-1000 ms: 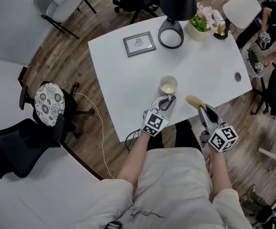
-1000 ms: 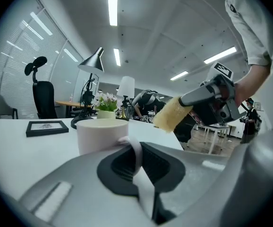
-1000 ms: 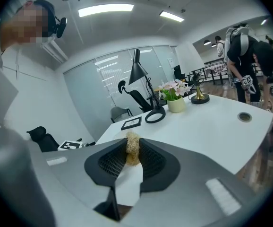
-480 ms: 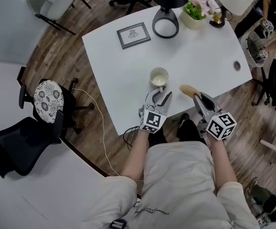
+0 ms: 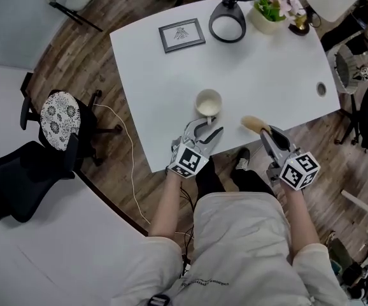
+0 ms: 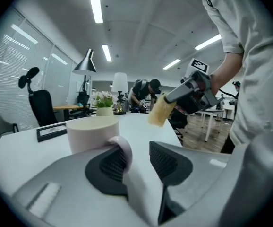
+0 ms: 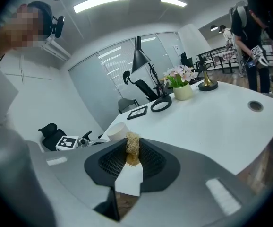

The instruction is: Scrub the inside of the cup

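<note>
Mid-frame on the table (image 5: 267, 69), the cup (image 5: 208, 101) has its handle between the parted jaws of the left gripper (image 5: 207, 129). Right of it, the right gripper (image 5: 265, 132) clamps a yellow scrubber (image 5: 251, 123).

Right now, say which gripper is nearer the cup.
Left. The left gripper has the handle of the cup between its jaws; the right gripper holds a scrubber to the cup's right, clear of it.

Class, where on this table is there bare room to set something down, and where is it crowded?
Bare: between picture frame and cup; between cup and cable hole. Crowded: far edge, lamp base, flower pot.
</note>
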The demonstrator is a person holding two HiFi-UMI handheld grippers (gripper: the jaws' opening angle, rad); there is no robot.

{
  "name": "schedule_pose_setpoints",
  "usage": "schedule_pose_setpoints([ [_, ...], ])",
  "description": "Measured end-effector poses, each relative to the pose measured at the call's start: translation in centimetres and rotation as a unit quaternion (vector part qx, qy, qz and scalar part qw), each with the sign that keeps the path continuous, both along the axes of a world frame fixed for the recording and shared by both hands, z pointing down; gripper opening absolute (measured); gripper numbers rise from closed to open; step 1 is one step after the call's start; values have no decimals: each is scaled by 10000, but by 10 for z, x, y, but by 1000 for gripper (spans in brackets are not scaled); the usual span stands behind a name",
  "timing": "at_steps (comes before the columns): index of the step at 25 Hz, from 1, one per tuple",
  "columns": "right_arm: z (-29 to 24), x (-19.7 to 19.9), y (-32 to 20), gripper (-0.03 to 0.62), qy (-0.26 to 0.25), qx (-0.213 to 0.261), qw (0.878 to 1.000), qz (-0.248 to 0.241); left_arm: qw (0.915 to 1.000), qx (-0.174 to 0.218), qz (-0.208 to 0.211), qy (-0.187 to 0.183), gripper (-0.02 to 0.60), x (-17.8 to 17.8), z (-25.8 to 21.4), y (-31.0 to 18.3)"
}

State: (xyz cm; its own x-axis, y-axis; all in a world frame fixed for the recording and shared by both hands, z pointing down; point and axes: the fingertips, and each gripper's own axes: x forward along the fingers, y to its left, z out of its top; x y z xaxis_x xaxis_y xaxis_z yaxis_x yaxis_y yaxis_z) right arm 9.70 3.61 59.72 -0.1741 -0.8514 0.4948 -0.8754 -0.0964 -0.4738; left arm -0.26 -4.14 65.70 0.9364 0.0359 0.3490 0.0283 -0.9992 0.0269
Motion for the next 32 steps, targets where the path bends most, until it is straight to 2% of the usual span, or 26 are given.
schedule_pose_setpoints([
  [3, 3, -5, -4, 97, 0, 80, 9999, -73, 9977, 168, 642, -130, 144, 5, 3, 14],
  [5, -2, -14, -8, 97, -14, 232, 9995, -195, 9971, 182, 736, -105, 144, 9, 3, 18],
  [12, -37, -81, -48, 97, -47, 863, 9880, -1284, 9993, -74, 361, 96, 147, 14, 0, 18],
  [15, -44, -92, -70, 97, -575, 1163, 9845, -1183, 9994, -128, 264, 207, 155, 14, -2, 18],
  [20, -50, -86, -106, 97, -947, 1522, 9806, -789, 9978, -215, -348, 519, 155, 0, -9, 3],
  [23, -46, -84, -120, 97, -913, 1454, 9819, -801, 9968, -198, -554, 548, 155, -10, -10, -1],
  [26, -32, -82, -121, 97, -776, 1209, 9855, -905, 9975, -234, -539, 393, 153, -17, -6, 2],
  [29, -19, -81, -121, 97, -617, 960, 9879, -1051, 9995, -244, -120, 162, 153, -15, 0, 12],
  [32, -9, -84, -118, 97, -295, 703, 9885, -1309, 9987, -393, 258, 188, 153, -14, 1, 18],
])
